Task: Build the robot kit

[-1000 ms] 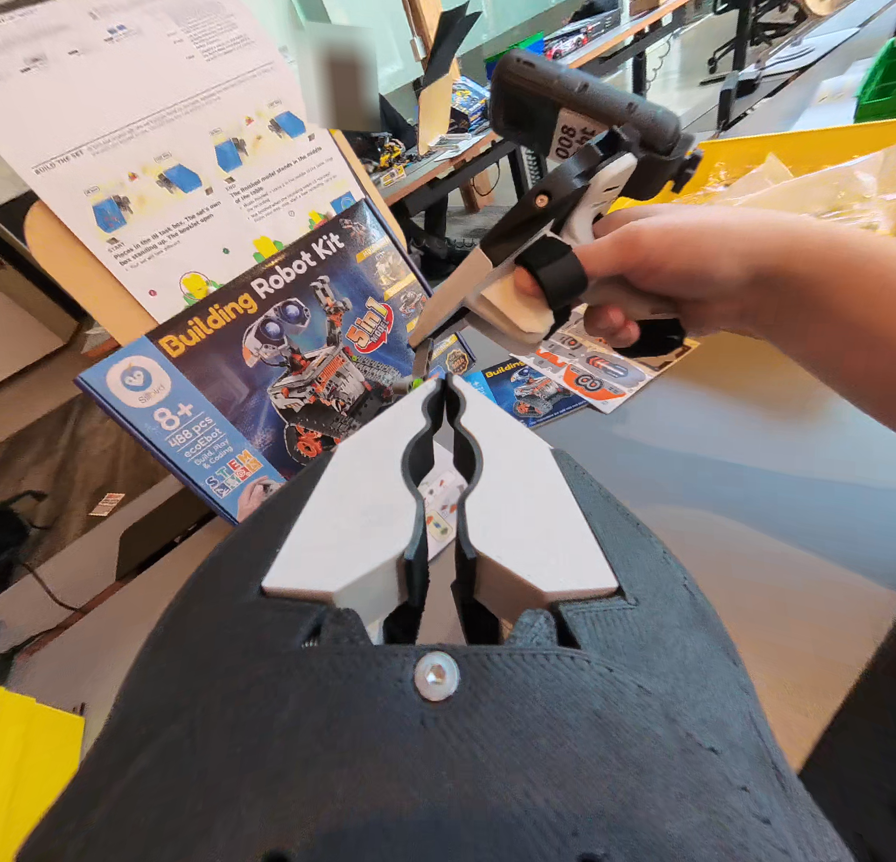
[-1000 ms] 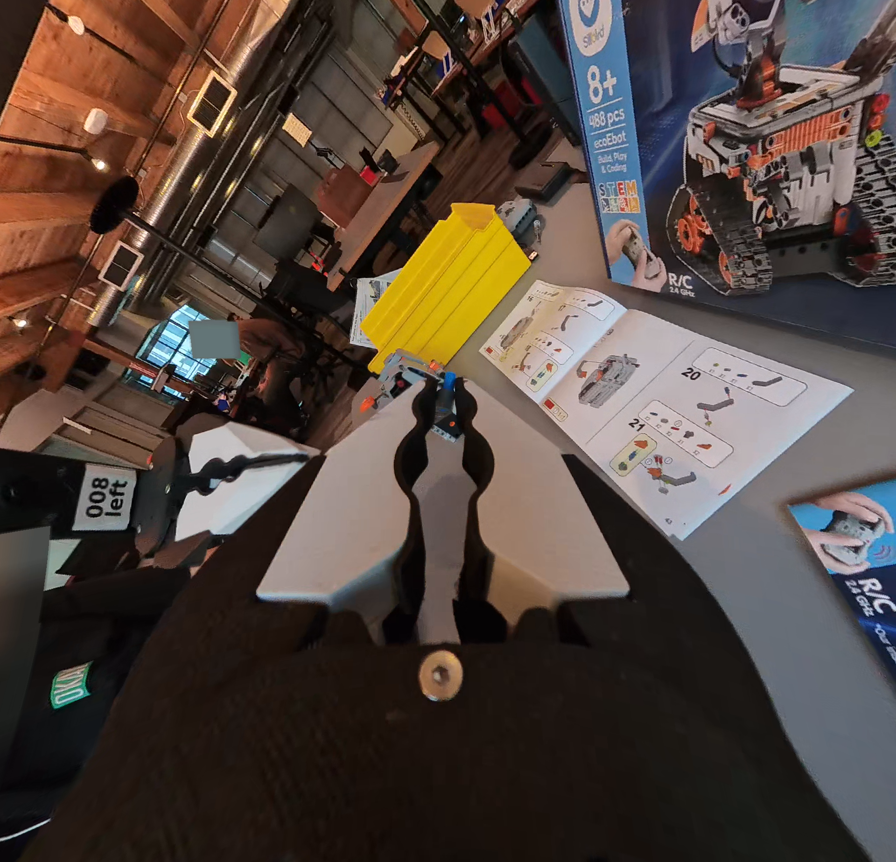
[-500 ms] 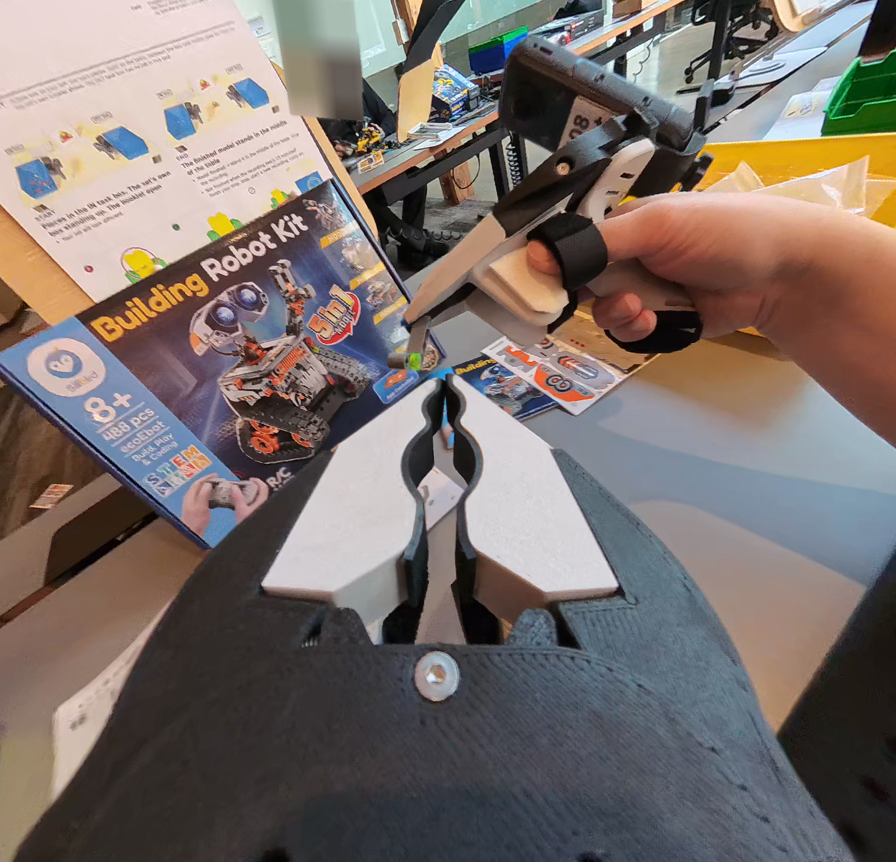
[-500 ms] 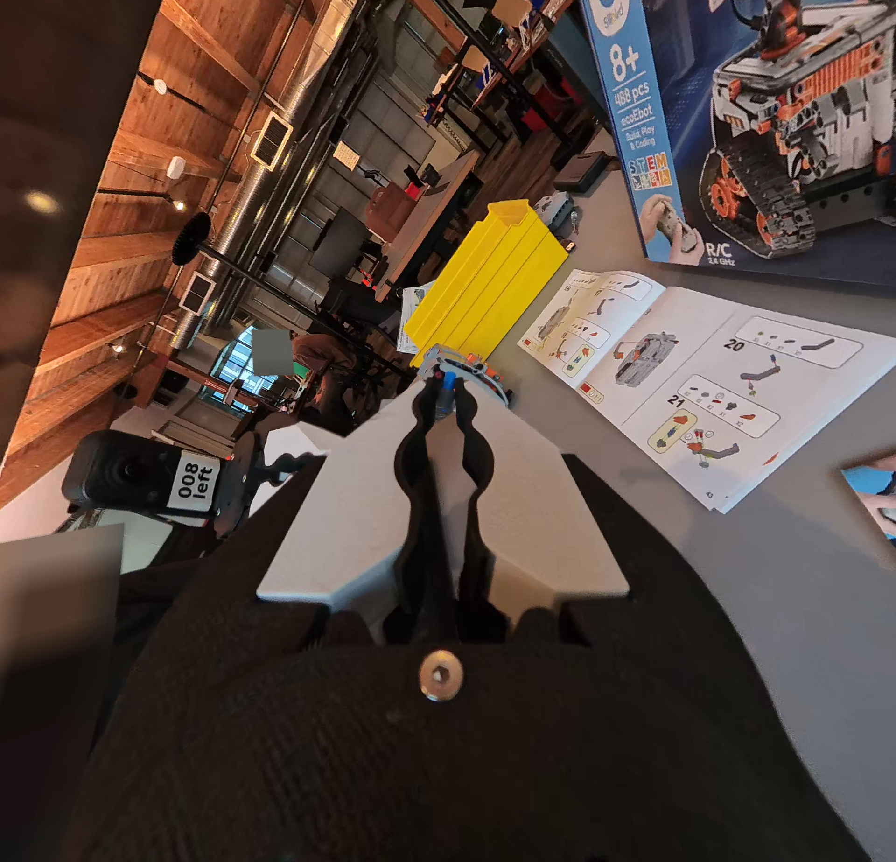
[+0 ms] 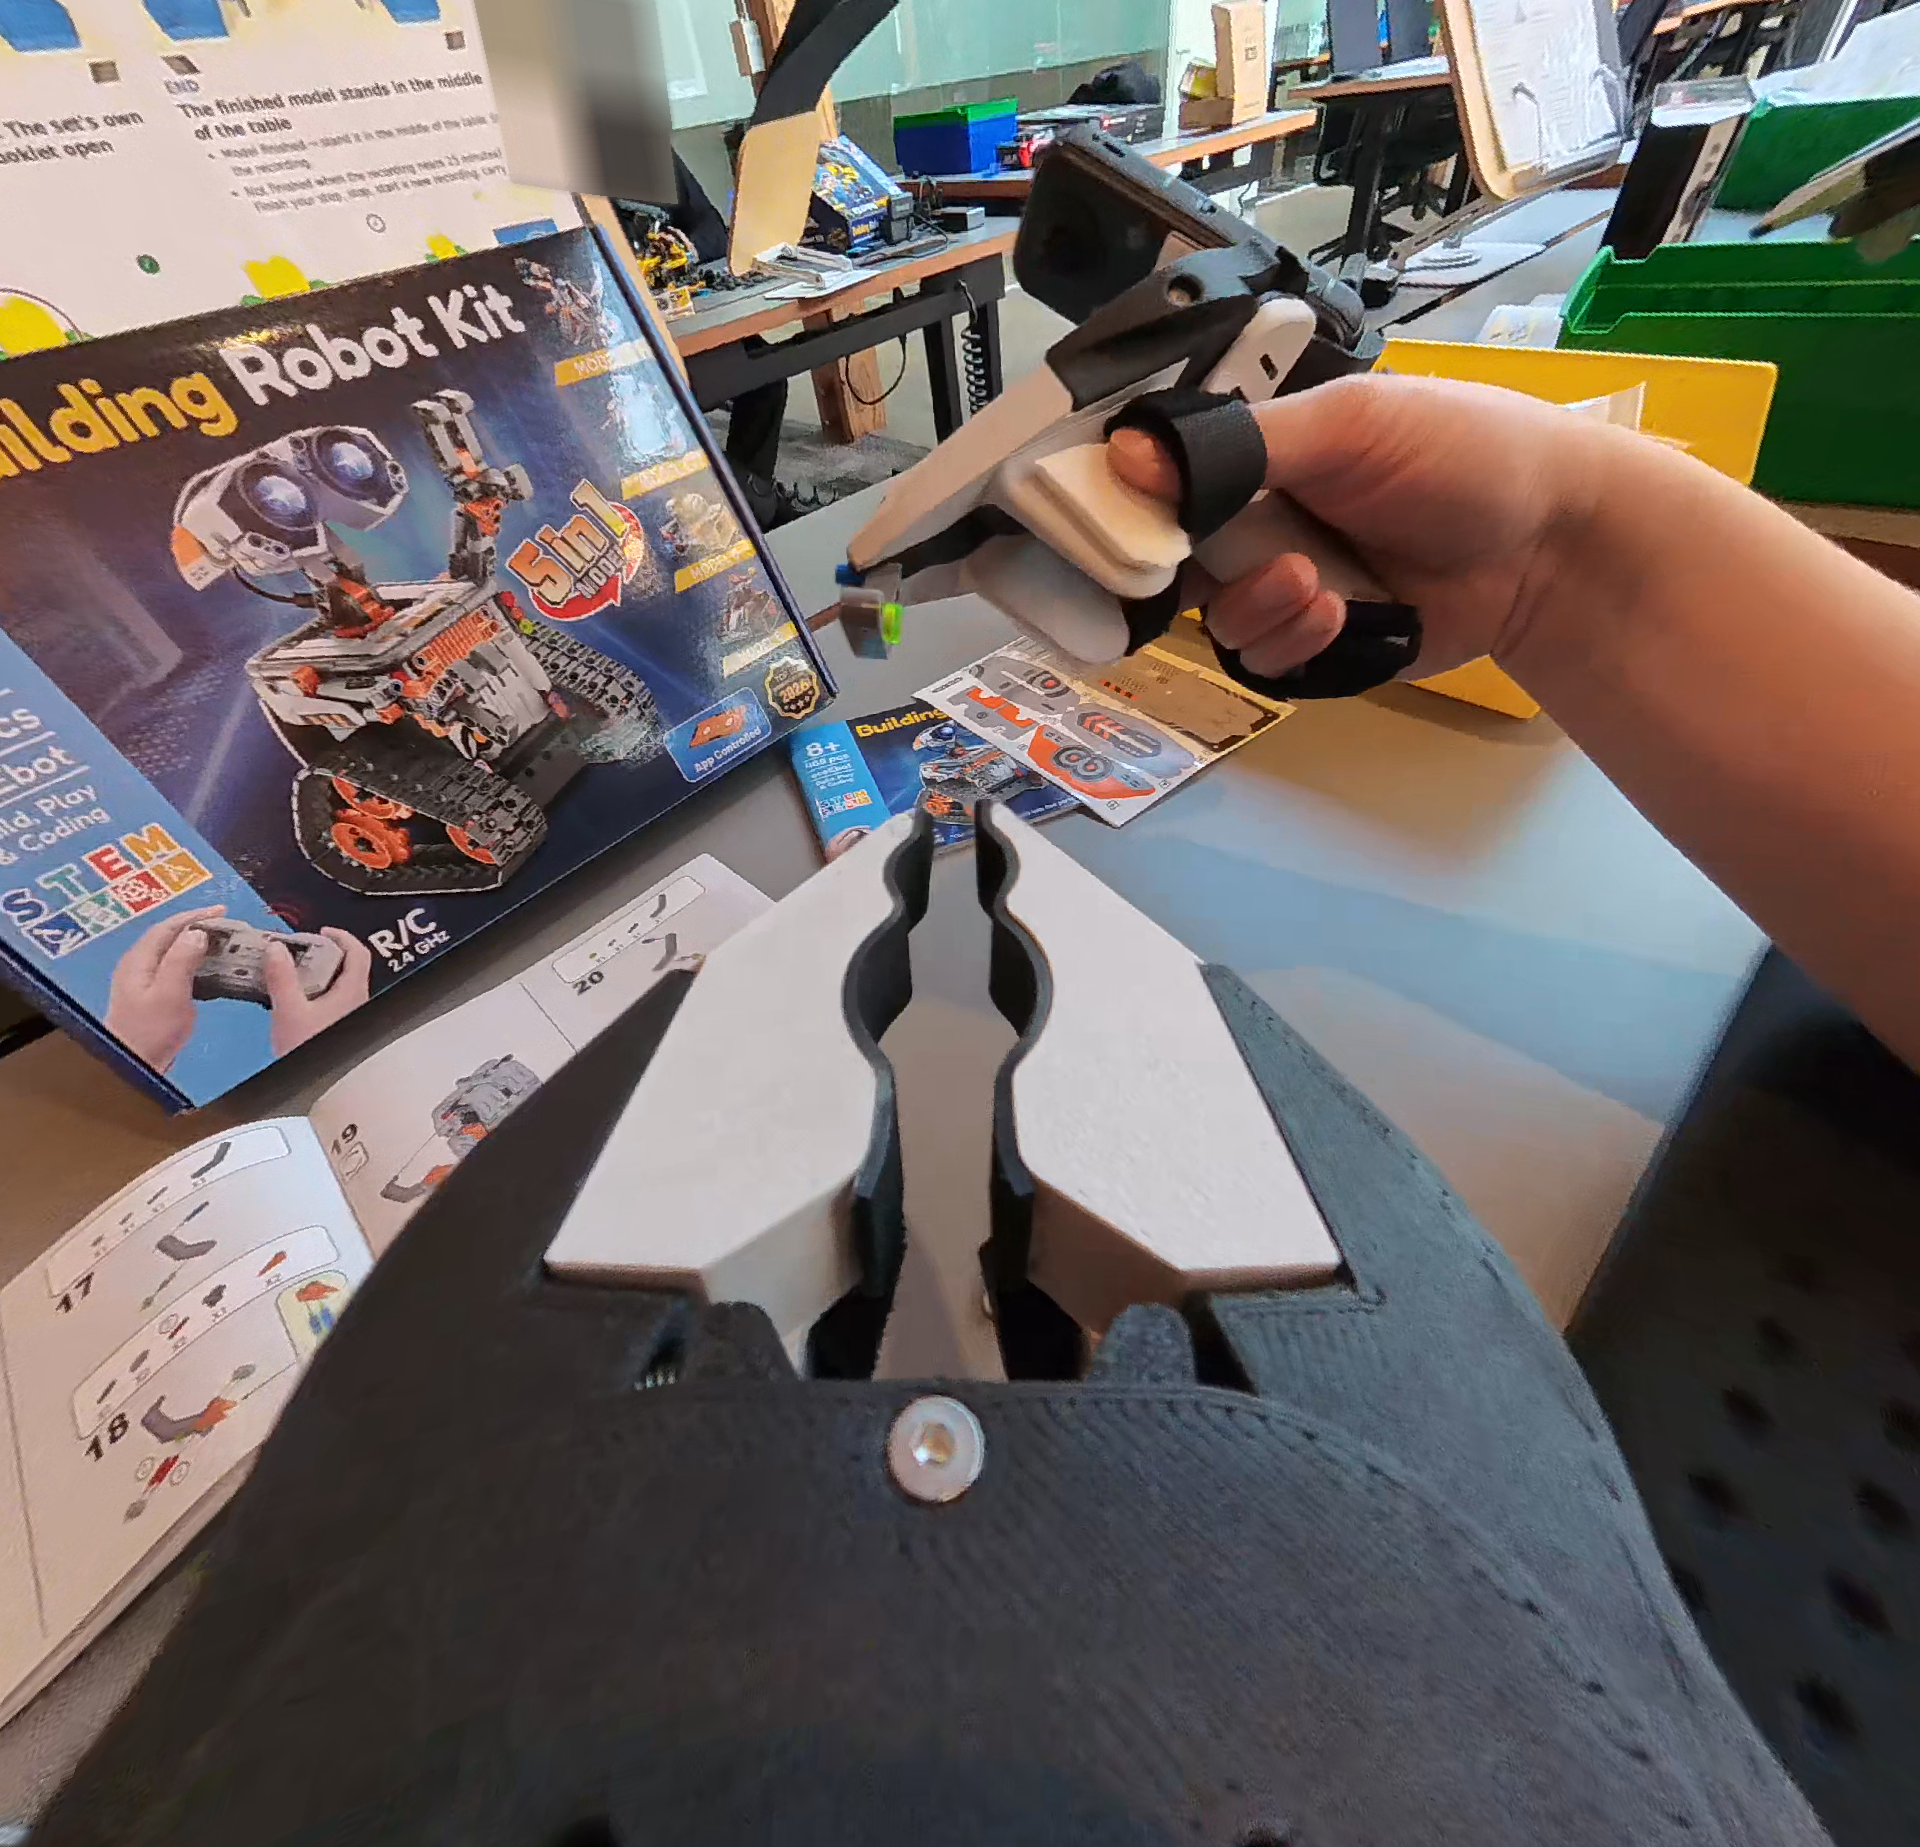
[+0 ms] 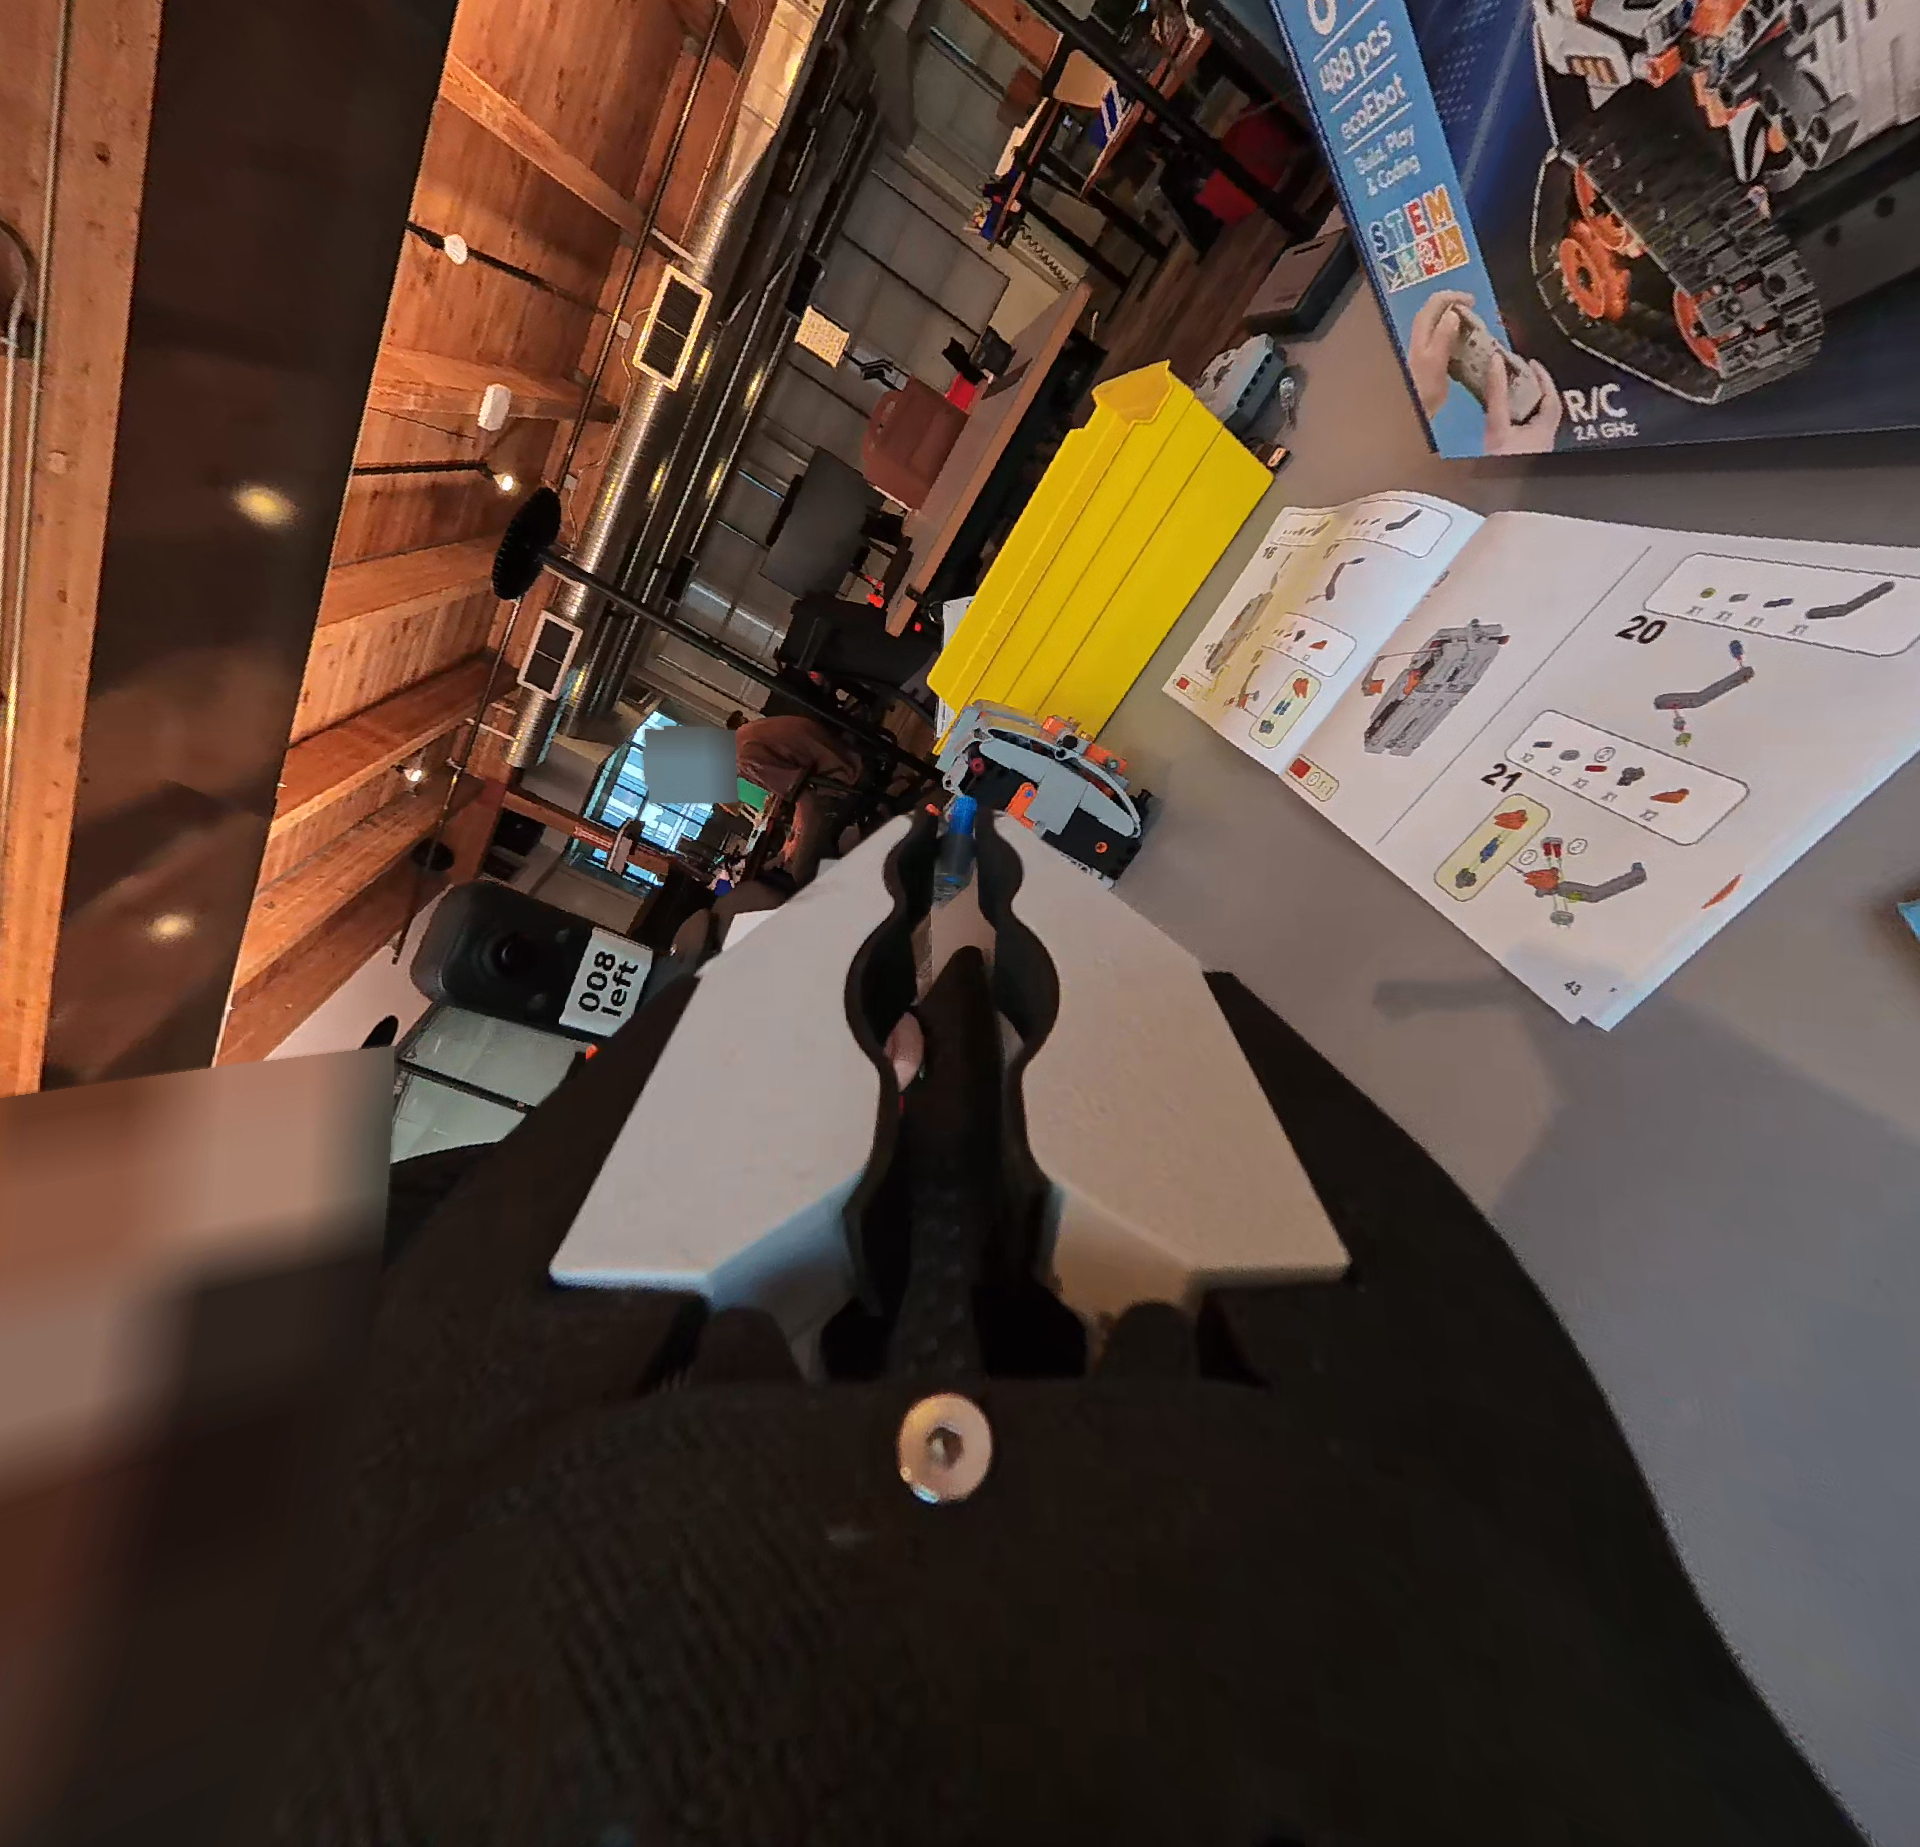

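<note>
Toy brick piece (image 5: 871, 615), grey with a green stud, sits pinched in the closed right tongs (image 5: 868, 576) at centre frame, above the surface (image 5: 1403, 924). Left tongs (image 5: 951, 831) hang slightly parted and empty, near the open instruction booklet (image 5: 187, 1267) and kit box (image 5: 343, 592).

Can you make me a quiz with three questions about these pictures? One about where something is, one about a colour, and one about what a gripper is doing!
1. Where is the open booklet?
A) under a chair
B) on the table, in front of the kit box
C) on a shelf

2. What colour is the bin behind the half-built model?
A) red
B) yellow
C) purple

3. What is the right gripper doing?
A) pinching a small grey piece
B) wide open, empty
C) holding a pencil

Answers: 1 B, it lies flat below the box. 2 B, its ribbed wall is bright yellow. 3 A, the piece sits between its fingertips.
</note>
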The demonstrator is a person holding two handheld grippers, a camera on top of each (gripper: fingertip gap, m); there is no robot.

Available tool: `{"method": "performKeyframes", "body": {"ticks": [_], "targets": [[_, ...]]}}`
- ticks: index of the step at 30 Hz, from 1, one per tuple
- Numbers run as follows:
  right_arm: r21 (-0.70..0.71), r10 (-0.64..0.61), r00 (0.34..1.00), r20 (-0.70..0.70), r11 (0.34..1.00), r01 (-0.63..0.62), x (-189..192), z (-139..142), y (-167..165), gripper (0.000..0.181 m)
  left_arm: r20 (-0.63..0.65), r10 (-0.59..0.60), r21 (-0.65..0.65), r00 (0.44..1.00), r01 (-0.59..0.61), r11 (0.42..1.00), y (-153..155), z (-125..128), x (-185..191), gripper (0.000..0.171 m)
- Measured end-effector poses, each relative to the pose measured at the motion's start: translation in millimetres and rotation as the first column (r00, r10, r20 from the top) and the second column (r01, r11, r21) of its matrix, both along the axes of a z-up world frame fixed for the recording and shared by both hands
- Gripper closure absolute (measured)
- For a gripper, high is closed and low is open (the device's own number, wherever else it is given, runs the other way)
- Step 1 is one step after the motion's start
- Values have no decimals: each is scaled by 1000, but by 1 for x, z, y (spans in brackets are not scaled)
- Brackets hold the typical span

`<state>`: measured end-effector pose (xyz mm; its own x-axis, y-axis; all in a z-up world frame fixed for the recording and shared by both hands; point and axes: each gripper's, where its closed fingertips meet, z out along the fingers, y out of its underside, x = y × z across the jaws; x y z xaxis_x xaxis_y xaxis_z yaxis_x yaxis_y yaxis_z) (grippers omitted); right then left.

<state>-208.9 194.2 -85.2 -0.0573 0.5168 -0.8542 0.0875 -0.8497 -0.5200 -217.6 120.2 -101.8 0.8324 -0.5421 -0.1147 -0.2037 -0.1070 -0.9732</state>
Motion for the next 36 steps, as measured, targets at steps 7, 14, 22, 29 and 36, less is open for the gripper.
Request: {"method": "performKeyframes", "body": {"ticks": [7,14,22,29,36], "targets": [[-41,8,999,50,999,-6,-5,-28,8,174,466,-580,-140,668,703,697,-92,43,113,148],[49,-10,990,142,999,3,-10,-50,10,174,311,-632,-138,710,692,709,-113,65,122,132],[206,-58,884,463,978,-43,3,-122,27,174,16,-126,-191,992,127,973,-78,-10,-33,137],[226,-30,813,581,966,-125,9,-155,24,174,34,32,-219,999,-24,975,-89,-22,-99,139],[323,-88,832,548,940,-113,12,-142,20,153,-6,71,-197,997,-71,978,-101,-17,-119,135]]}}
